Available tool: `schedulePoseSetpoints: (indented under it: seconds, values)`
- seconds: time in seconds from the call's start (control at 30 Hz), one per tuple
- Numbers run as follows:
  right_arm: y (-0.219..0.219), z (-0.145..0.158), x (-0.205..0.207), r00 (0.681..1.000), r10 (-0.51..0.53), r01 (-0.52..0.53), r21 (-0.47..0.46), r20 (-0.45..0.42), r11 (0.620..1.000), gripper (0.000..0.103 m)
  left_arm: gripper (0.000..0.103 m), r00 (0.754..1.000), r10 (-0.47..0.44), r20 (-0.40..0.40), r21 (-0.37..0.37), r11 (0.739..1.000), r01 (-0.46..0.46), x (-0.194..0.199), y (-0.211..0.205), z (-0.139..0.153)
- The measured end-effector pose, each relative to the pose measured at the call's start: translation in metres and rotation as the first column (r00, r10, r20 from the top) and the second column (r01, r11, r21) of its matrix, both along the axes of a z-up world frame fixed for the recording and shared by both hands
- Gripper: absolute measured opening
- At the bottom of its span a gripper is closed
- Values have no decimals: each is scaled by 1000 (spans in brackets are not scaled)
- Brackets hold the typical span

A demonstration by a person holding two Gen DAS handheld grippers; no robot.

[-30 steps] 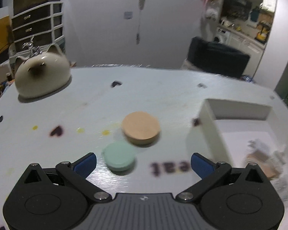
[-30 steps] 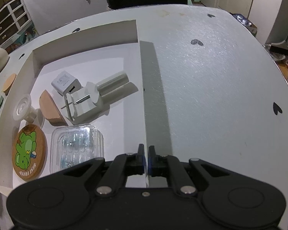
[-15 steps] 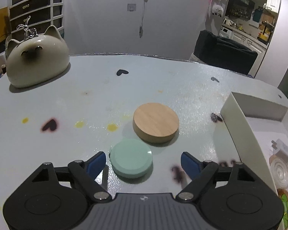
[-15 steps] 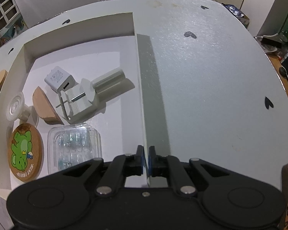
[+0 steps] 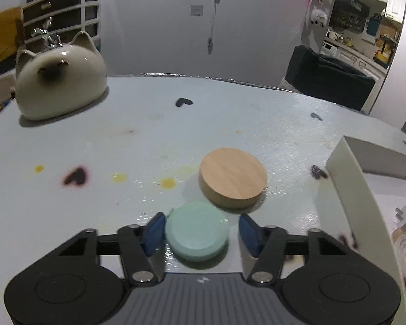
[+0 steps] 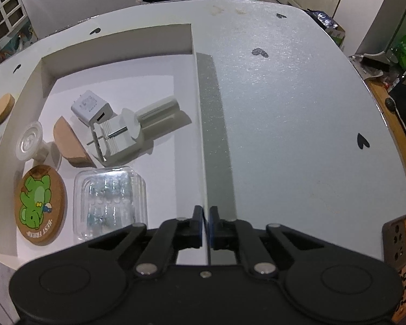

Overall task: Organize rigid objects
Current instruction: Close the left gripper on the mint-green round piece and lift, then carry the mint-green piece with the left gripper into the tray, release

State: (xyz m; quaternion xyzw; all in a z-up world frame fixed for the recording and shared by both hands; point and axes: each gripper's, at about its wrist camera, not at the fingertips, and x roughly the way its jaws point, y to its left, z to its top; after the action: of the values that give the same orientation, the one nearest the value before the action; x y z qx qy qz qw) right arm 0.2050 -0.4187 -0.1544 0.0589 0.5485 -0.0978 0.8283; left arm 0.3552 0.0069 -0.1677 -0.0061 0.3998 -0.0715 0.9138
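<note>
The left gripper (image 5: 201,231) is seen with its blue fingers (image 5: 154,233) closing around a mint-green disc (image 5: 197,231) on the white counter (image 5: 121,140); the left pad is at the disc's edge, while a gap remains at the right pad. Just beyond the green disc, touching or nearly so, a round wooden disc (image 5: 232,177) is laid flat. To the right of the green disc, the white box (image 5: 349,178) is set, already filled with a frog coaster (image 6: 40,204), a clear plastic case (image 6: 109,201), a white charger (image 6: 92,107) and other small items. The box's right wall (image 6: 200,135) is pinched by the right gripper (image 6: 205,226). Far beyond the green disc, to the left, a cat-shaped ceramic pot (image 5: 59,81) is seen.
</note>
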Motion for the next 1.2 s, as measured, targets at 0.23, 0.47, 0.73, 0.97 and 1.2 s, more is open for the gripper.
schedulePoseSetpoints:
  seconds: [0.23, 0.47, 0.73, 0.97, 1.2]
  values:
    - [0, 0, -1, 1000, 11, -11, -7, 2, 1000, 5, 51, 1000, -2, -11, -1, 1000, 2, -13, 2, 6]
    - [0, 0, -3, 1000, 3, -3, -6, 12, 1000, 5, 51, 999, -45, 29, -28, 999, 46, -20, -9, 29]
    - [1, 0, -4, 1000, 1, 0, -9, 19, 1000, 5, 51, 979, -181, 96, -64, 980, 188, -11, -62, 66]
    - [-2, 0, -6, 999, -17, 17, 3, 30, 1000, 5, 51, 933, -344, 106, -77, 933, 353, -3, -125, 73]
    - [-2, 0, -6, 999, -22, 22, 5, 30, 1000, 5, 51, 888, -456, 54, -39, 888, 459, 3, -175, 58]
